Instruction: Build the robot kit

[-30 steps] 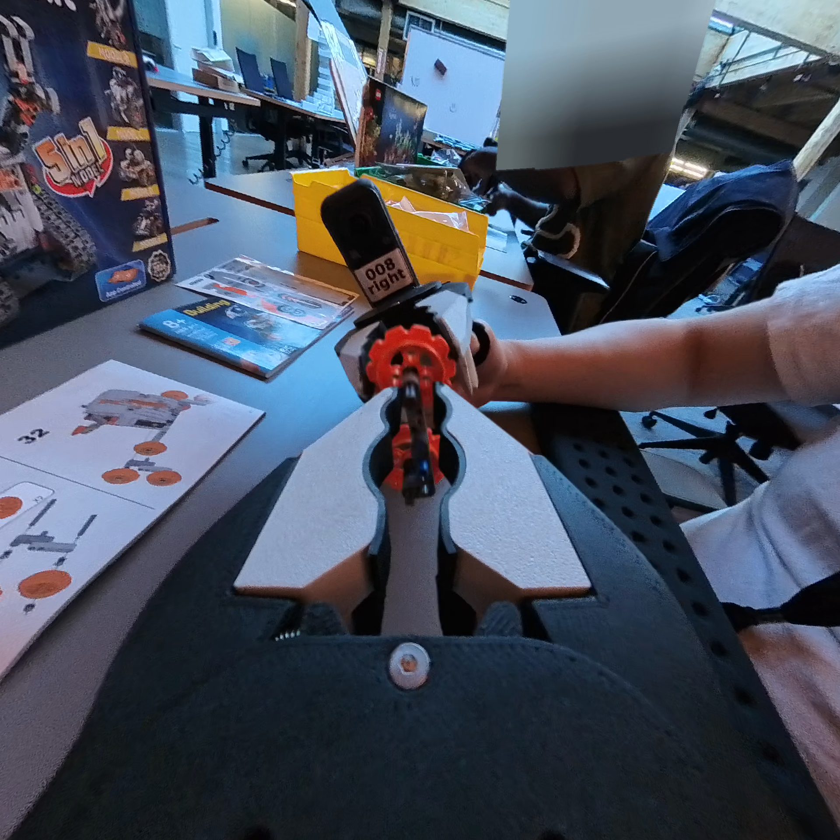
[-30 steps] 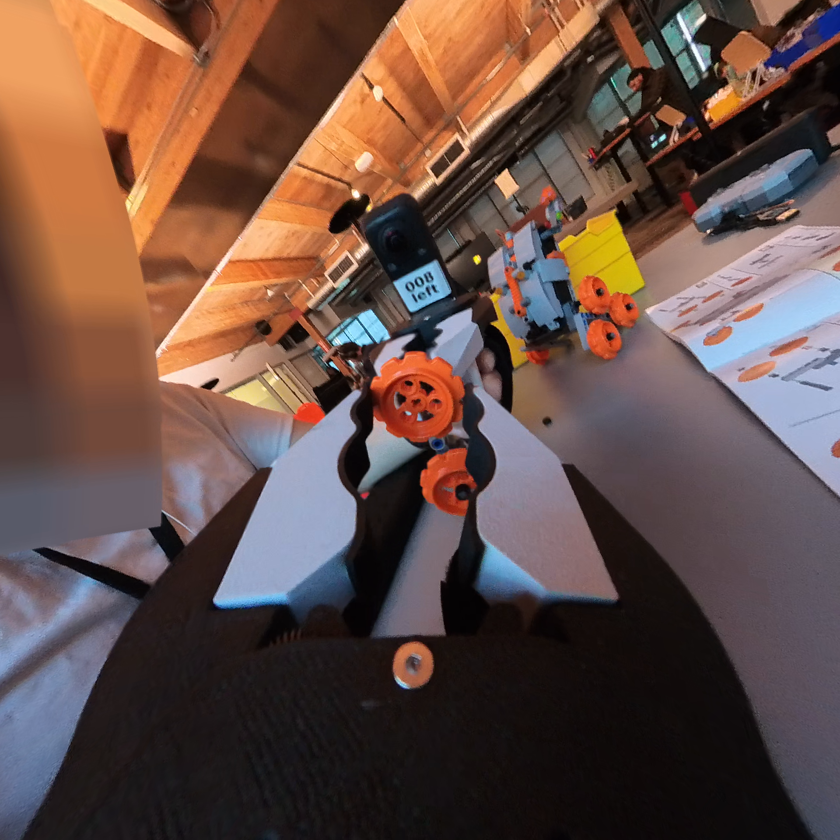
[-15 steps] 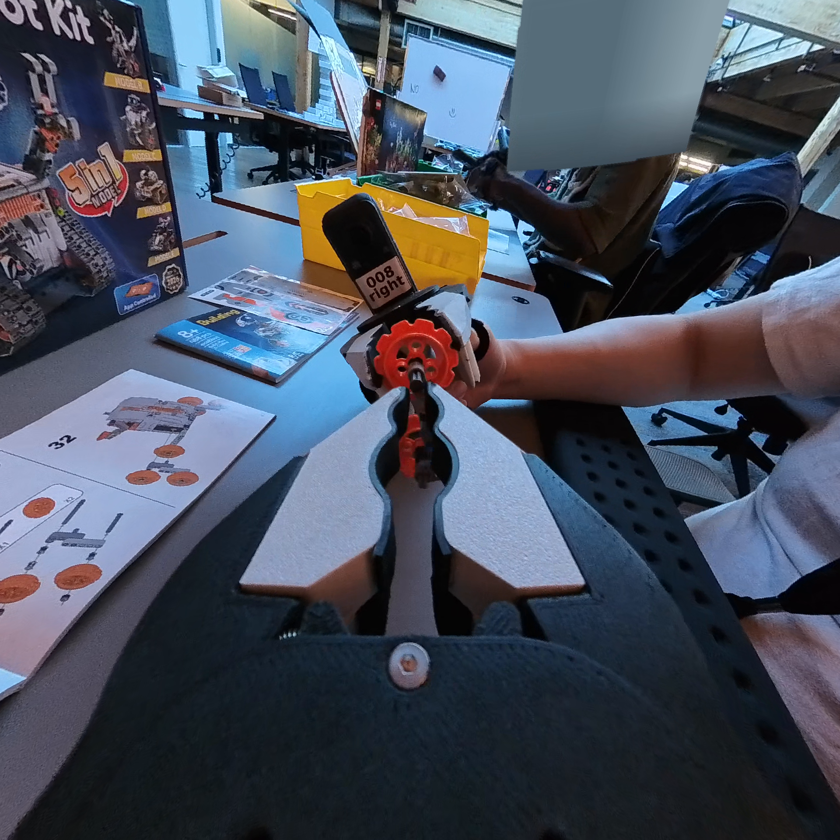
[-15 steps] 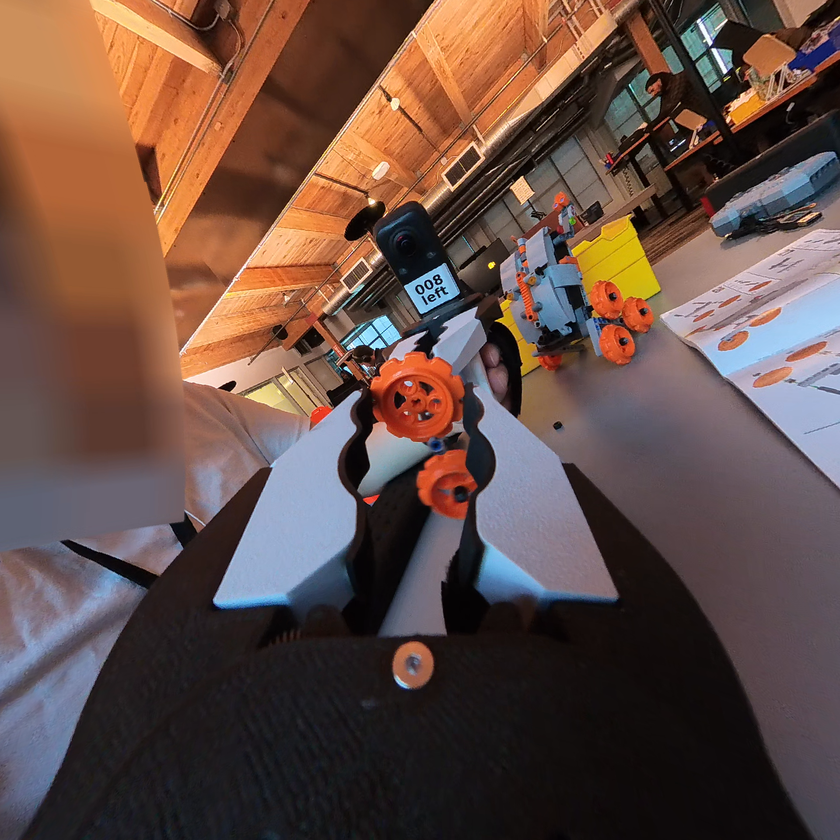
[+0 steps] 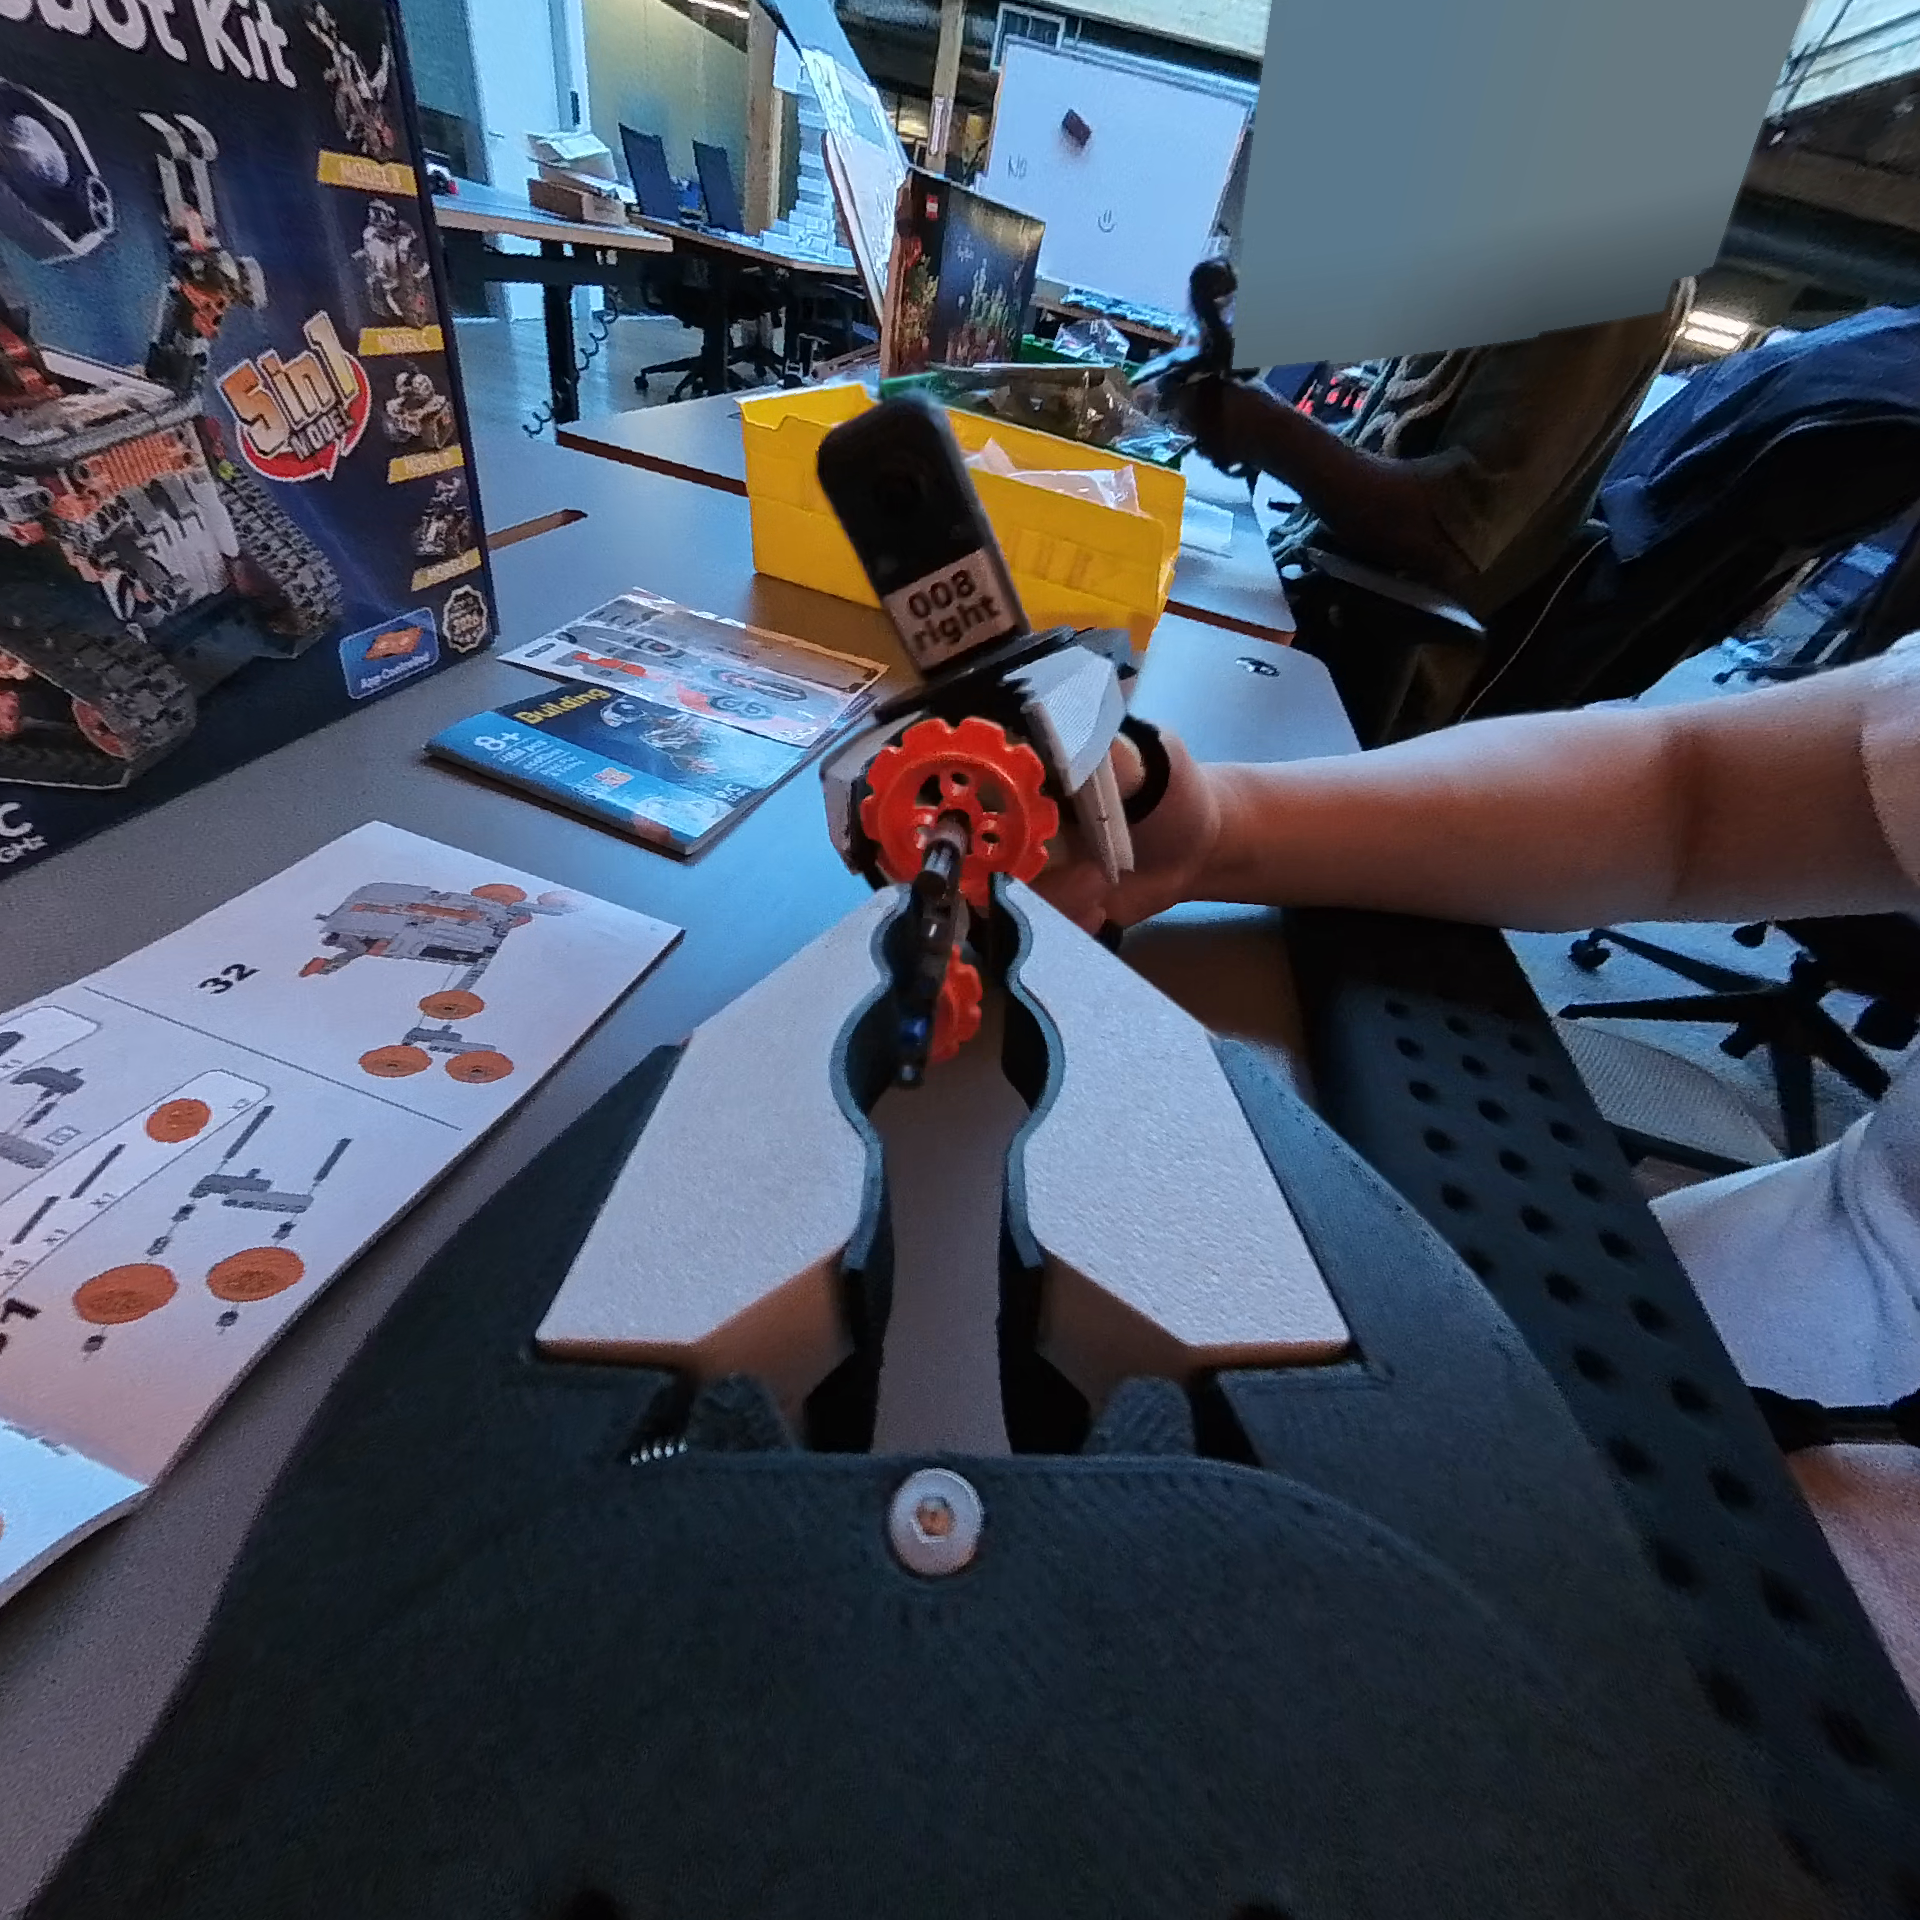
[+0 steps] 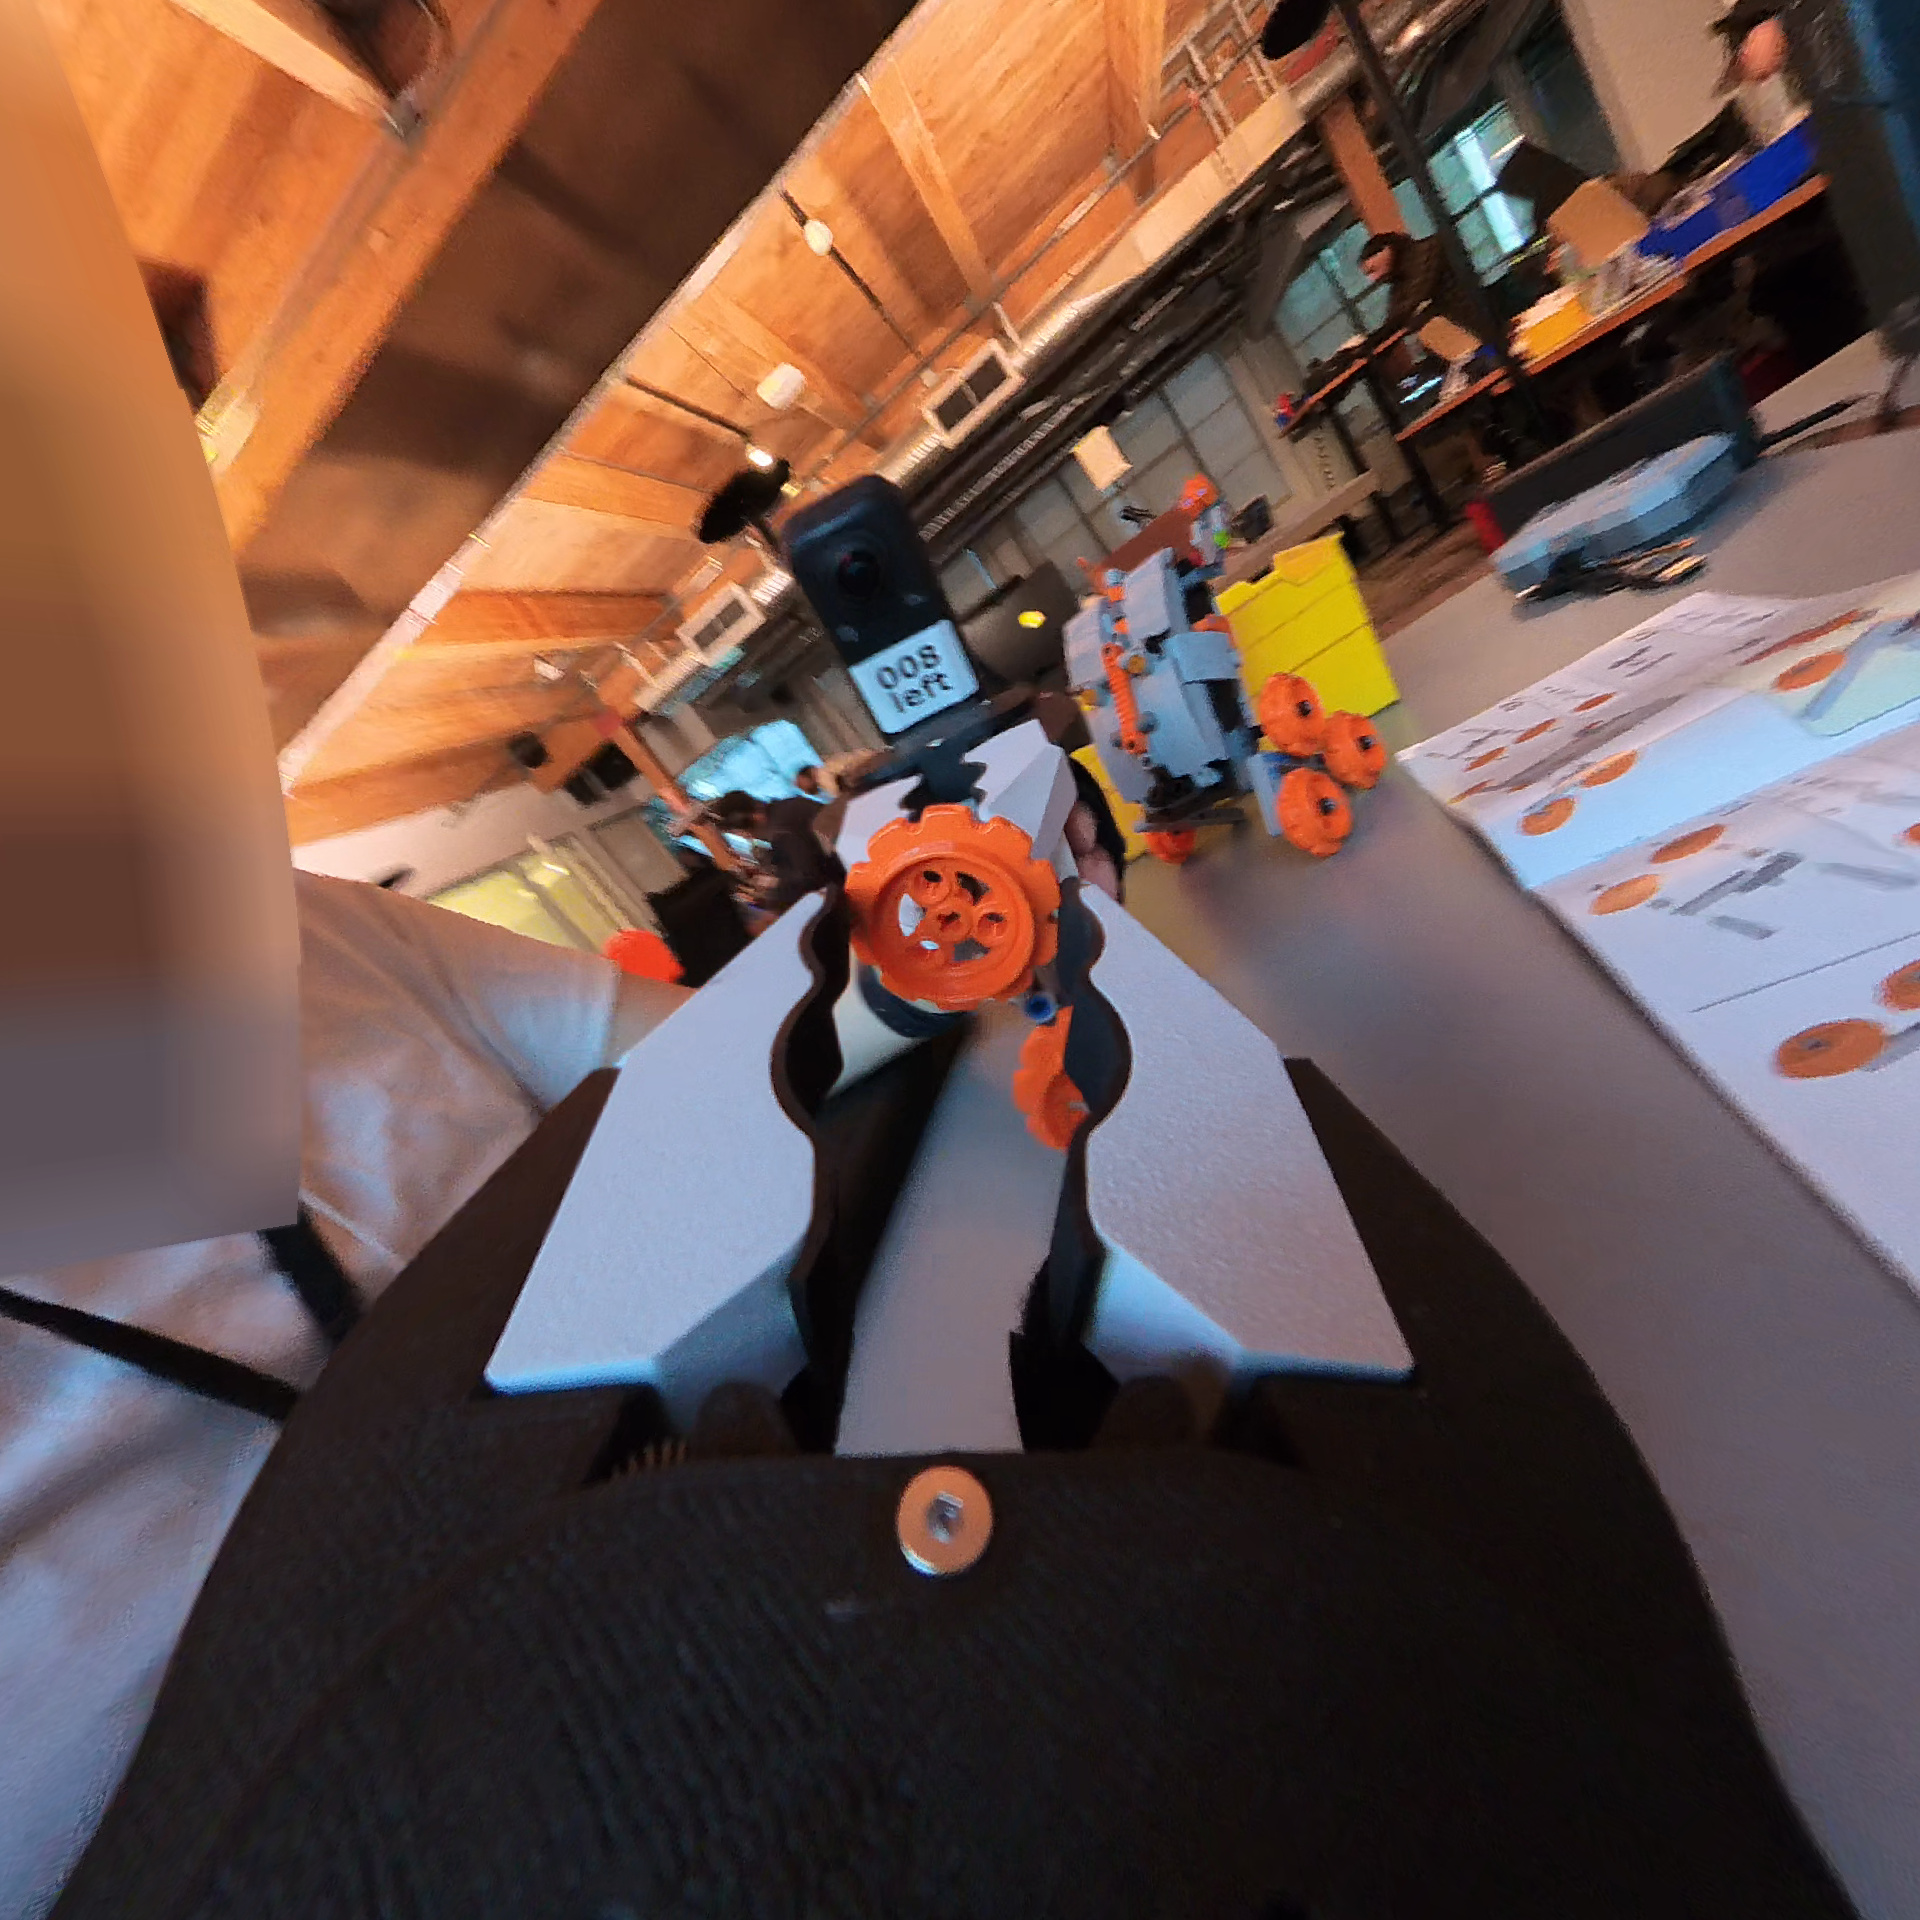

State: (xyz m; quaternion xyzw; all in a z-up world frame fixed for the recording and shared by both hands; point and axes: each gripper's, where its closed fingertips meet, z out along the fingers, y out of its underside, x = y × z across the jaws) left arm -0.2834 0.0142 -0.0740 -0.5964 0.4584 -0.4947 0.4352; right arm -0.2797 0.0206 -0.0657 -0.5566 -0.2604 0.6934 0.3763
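Above the grey table (image 5: 665, 561), the left claw (image 5: 943, 940) pinches a black axle (image 5: 928, 935) bearing a small orange wheel (image 5: 964, 1006), now twisted aslant (upright a second ago), its tip entering the large orange sprocket wheel (image 6: 951, 914) pinched in the right claw (image 6: 951, 940).

Bright daylight, wide-angle distortion, right view motion-blurred.

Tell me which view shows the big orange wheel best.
Left wrist view: the big orange wheel is sharp and face-on, with the black axle entering its hub. The right wrist view shows the wheel's other face, close up but slightly blurred.
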